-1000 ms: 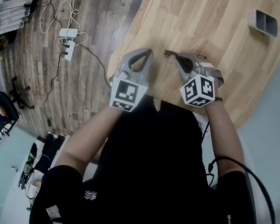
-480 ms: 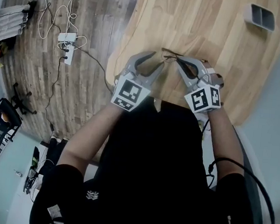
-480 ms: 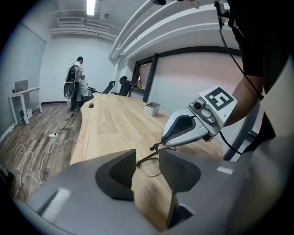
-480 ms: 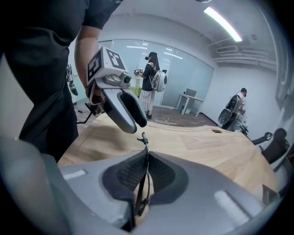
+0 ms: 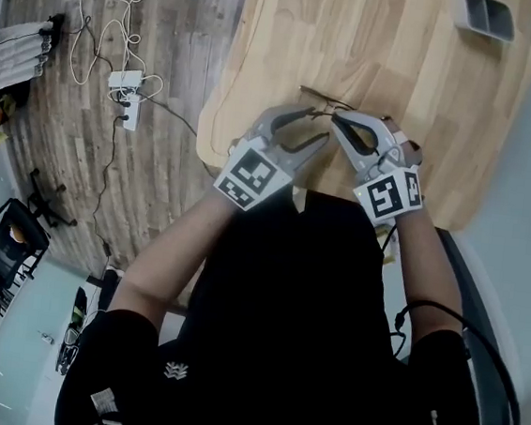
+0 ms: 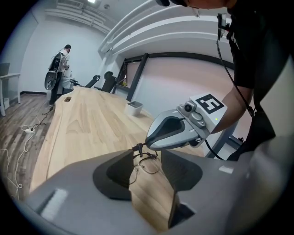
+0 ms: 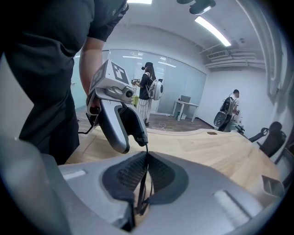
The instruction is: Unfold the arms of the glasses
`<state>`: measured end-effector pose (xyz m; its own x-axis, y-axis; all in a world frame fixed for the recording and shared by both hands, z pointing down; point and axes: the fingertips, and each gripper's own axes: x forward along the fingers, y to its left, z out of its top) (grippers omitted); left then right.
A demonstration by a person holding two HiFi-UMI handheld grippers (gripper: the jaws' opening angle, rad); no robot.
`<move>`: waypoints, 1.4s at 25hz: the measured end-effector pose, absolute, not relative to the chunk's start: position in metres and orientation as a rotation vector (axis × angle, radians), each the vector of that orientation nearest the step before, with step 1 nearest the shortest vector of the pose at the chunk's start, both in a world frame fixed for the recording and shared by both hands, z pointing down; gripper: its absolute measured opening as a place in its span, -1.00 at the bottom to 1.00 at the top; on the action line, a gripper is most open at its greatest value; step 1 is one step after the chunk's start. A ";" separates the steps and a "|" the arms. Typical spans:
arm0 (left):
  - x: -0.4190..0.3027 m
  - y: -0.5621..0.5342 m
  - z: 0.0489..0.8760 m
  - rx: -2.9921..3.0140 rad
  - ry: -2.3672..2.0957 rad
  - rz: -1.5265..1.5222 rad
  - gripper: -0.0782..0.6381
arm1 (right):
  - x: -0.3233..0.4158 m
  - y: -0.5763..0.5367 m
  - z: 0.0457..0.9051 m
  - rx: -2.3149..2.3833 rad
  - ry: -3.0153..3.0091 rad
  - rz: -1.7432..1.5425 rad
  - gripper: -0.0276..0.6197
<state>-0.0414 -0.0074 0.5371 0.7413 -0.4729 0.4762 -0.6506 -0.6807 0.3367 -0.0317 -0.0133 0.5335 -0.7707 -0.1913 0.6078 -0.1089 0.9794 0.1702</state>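
Glasses (image 6: 144, 162) hang just above the table (image 5: 377, 49) near its front edge. The right gripper (image 7: 145, 160) has its jaws pressed together on a thin dark part of the frame, likely to steady it while an arm is swung out. The left gripper (image 5: 314, 125) meets it tip to tip. Its jaws have just been opening and now stand spread. The lenses show in the gap, probably just past the pads and touching neither, as if it were lining up on a folded arm.
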 end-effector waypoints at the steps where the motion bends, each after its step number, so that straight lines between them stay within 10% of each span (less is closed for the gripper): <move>1: -0.039 -0.007 0.536 2.450 -0.841 0.487 -0.22 | -0.031 -0.014 0.533 0.220 -2.460 -0.159 -0.87; 35: 0.081 0.049 0.454 2.710 -0.459 0.553 -0.26 | 0.095 0.038 0.540 0.521 -2.353 0.159 -0.78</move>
<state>0.0808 0.0490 0.4538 0.8722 -0.2420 0.4252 -0.3731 -0.8912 0.2579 0.0947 0.0376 0.5402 -0.6662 -0.3234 0.6720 -0.4108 0.9112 0.0313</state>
